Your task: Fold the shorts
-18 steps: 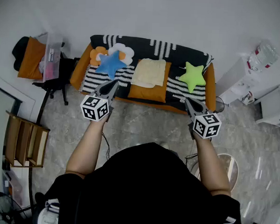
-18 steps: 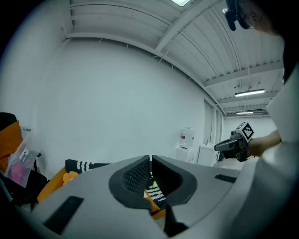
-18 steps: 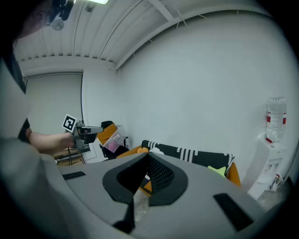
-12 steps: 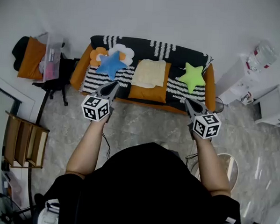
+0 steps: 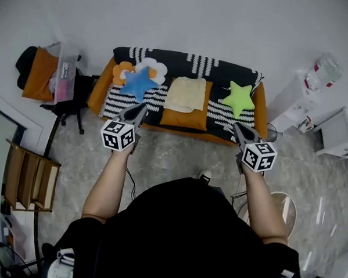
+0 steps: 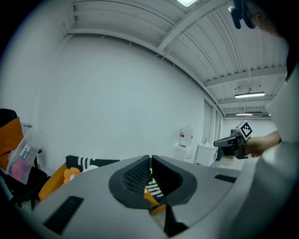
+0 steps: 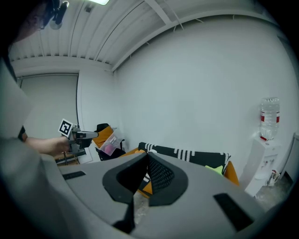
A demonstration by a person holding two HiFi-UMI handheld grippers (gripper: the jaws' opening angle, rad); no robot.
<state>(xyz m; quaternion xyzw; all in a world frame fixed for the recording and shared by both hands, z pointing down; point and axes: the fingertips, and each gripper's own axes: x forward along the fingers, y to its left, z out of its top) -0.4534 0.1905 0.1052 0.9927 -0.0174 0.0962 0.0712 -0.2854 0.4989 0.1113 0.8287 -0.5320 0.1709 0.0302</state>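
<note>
Nearly unchanged from earlier: left gripper [image 5: 142, 108], right gripper [image 5: 237, 126] still held out toward sofa [image 5: 184, 63]; both jaws pressed together, gripping nothing.

Left gripper [image 5: 142, 107]: fingers pressed together, nothing between them, tips tilted slightly downward | Right gripper [image 5: 236, 126]: fingers closed, empty, tips tilted slightly downward | Arms: left forearm [image 5: 106, 184] and right forearm [image 5: 265, 199] bare, stretched forward behind the fingers, well apart
</note>
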